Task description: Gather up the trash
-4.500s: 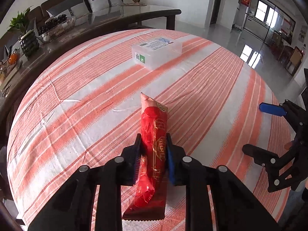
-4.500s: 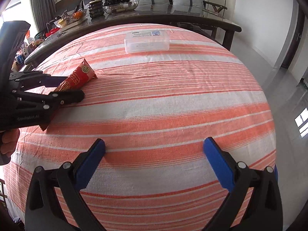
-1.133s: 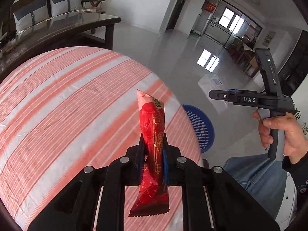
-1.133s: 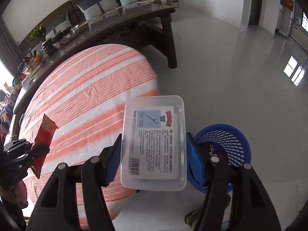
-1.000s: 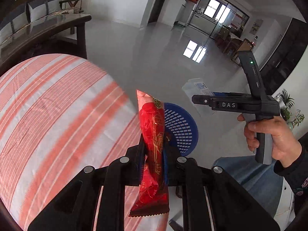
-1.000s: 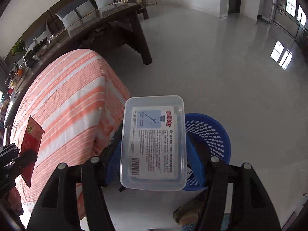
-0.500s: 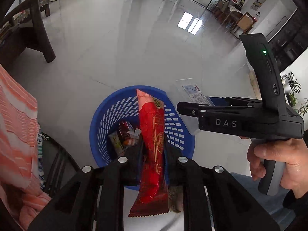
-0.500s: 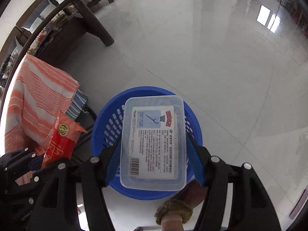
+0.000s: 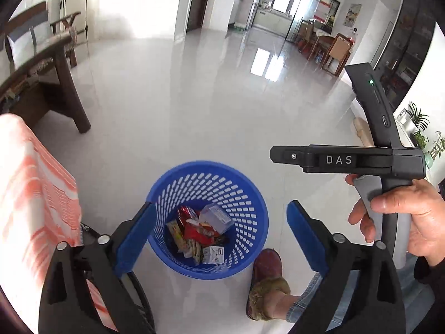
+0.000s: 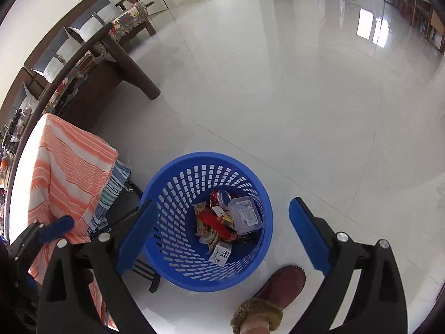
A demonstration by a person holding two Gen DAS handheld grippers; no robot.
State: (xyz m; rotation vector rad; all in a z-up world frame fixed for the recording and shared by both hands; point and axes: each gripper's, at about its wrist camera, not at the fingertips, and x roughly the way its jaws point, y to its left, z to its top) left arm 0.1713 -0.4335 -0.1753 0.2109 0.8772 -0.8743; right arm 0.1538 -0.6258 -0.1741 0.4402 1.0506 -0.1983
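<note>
A blue perforated trash basket [image 9: 244, 192] [image 10: 178, 186] stands on the floor below both grippers. Inside lie the clear plastic box [image 9: 217, 218] [image 10: 246, 215], the red snack wrapper [image 9: 192, 229] [image 10: 214, 222] and several other wrappers. My left gripper [image 9: 219, 233] is open and empty above the basket. My right gripper [image 10: 222, 222] is open and empty above the basket too. The right gripper's black body marked DAS [image 9: 347, 160] shows at the right of the left wrist view. The left gripper's blue fingertip [image 10: 55, 228] shows at the far left of the right wrist view.
The table with the orange-striped cloth [image 9: 30, 189] [image 10: 66, 178] is just left of the basket. The person's brown slipper [image 9: 267, 284] [image 10: 278, 284] stands beside the basket. A dark wooden bench [image 10: 111, 64] is further back. Glossy white floor [image 10: 278, 97] lies beyond.
Both grippers opened over the basket. The red wrapper and the clear box dropped out of them and now lie in the basket.
</note>
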